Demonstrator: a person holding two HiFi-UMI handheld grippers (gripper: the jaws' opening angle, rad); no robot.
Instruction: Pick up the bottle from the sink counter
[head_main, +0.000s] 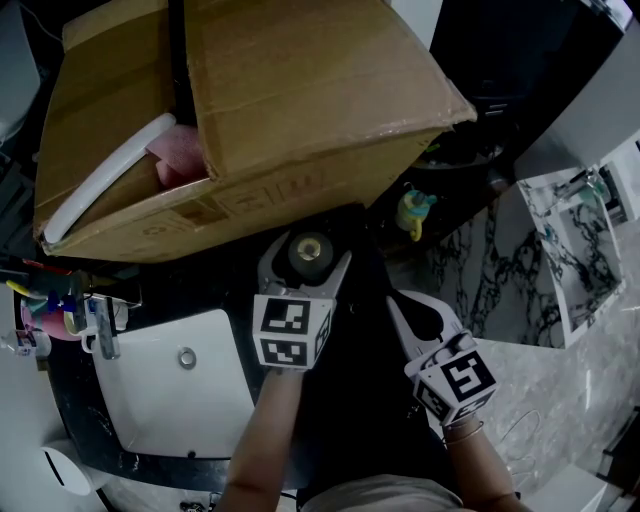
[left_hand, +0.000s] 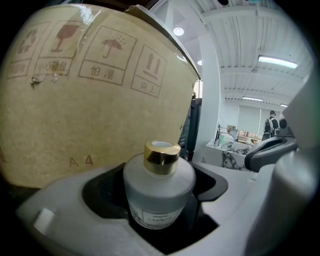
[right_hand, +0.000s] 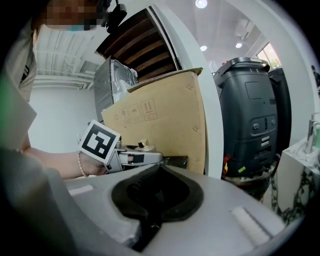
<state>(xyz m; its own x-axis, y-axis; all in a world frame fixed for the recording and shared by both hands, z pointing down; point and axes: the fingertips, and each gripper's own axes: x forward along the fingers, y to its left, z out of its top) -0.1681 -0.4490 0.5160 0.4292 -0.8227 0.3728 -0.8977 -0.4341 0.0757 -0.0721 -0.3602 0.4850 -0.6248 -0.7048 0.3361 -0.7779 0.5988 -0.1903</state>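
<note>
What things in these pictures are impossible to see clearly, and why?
The label print on the bottle: too small and blurred, left gripper view.
The bottle body, head view: hidden by the left tool; only its cap shows.
The box contents, head view: covered by flaps; a pink item shows partly.
</note>
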